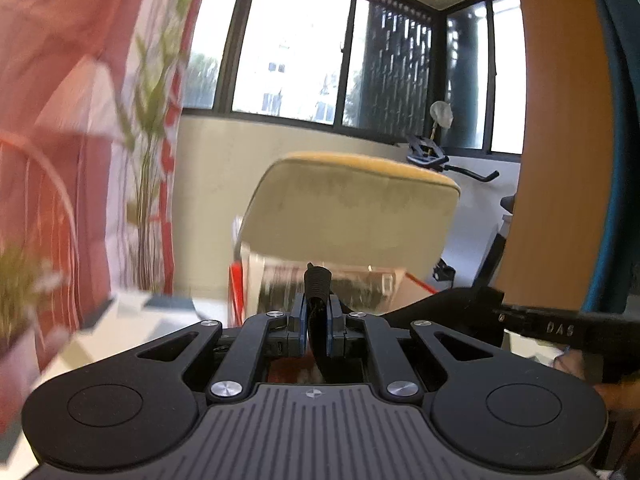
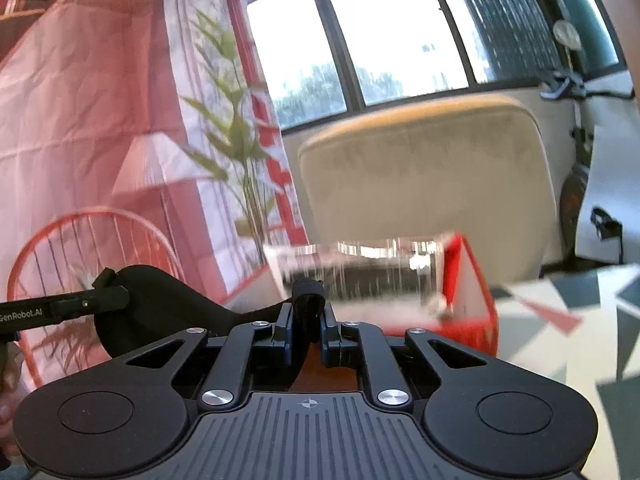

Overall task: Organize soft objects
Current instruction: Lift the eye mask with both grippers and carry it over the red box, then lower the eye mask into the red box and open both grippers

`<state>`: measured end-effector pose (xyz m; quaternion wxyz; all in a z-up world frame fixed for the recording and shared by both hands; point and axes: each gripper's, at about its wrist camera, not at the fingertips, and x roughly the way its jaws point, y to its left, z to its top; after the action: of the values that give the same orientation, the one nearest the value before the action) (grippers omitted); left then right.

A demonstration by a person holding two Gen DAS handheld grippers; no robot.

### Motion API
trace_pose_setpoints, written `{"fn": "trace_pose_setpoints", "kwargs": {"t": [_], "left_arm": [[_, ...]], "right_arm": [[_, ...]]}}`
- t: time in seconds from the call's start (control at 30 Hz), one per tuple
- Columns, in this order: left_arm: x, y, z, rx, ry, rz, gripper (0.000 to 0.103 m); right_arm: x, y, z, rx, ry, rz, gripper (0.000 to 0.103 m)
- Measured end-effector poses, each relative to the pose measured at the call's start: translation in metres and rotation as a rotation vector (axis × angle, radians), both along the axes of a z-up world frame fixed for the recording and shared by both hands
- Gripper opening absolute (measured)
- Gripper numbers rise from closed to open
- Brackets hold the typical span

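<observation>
Lift step: left gripper [image 1: 316, 316] and right gripper [image 2: 306, 312] each pinch black fabric [image 2: 160, 304]; next, carry to clear bin [image 2: 360, 272] ahead.

Ahead of me a cream upholstered chair back [image 1: 352, 204] stands in front of a low pale wall [image 1: 216, 152]. Above it runs a row of dark-framed windows [image 1: 292, 44], bright with daylight, trees and a building showing through. To my left hangs a pink and white banner [image 2: 120, 92] printed with green bamboo leaves, and a red wire chair [image 2: 80, 236] sits below it. An exercise bike [image 1: 444, 160] stands in the corner. The floor [image 2: 560, 312] has triangle-patterned tiles.
</observation>
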<state>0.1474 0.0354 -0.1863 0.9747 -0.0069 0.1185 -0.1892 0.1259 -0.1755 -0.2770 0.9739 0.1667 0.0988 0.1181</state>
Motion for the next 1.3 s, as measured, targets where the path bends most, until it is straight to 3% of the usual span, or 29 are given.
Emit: {"fn": "trace_pose_setpoints", "kwargs": {"t": [0.2,0.33,0.63,0.8,1.07,1.1,1.13,1.17,1.3], "left_arm": [[0.051,-0.027,0.017,0.062,-0.007,-0.001,0.01],[0.09,-0.049,0.014,0.117,0.074,0.031,0.01],[0.141,-0.083,-0.033,0.222,0.354,0.027,0.01],[0.16,-0.073,-0.044,0.233,0.413,0.036,0.01],[0.163,-0.071,-0.047,0.268,0.431,0.025,0.012],[0.163,-0.071,-0.046,0.277,0.43,0.018,0.013],[0.162,-0.071,-0.044,0.285,0.424,0.011,0.024],[0.16,-0.072,-0.042,0.292,0.412,0.002,0.041],[0.146,-0.071,-0.033,0.321,0.339,-0.021,0.065]], "right_arm": [[0.047,-0.012,0.031,-0.065,-0.022,-0.024,0.011],[0.088,-0.016,0.036,-0.134,0.022,-0.037,0.011],[0.141,-0.012,-0.004,-0.158,0.253,-0.039,0.01],[0.148,-0.015,-0.019,-0.146,0.327,-0.045,0.01],[0.154,-0.011,-0.032,-0.129,0.367,-0.05,0.01],[0.153,-0.011,-0.031,-0.134,0.367,-0.056,0.011],[0.153,-0.011,-0.03,-0.142,0.367,-0.062,0.012],[0.15,-0.012,-0.028,-0.15,0.366,-0.069,0.014],[0.142,-0.013,-0.021,-0.203,0.342,-0.118,0.033]]}}
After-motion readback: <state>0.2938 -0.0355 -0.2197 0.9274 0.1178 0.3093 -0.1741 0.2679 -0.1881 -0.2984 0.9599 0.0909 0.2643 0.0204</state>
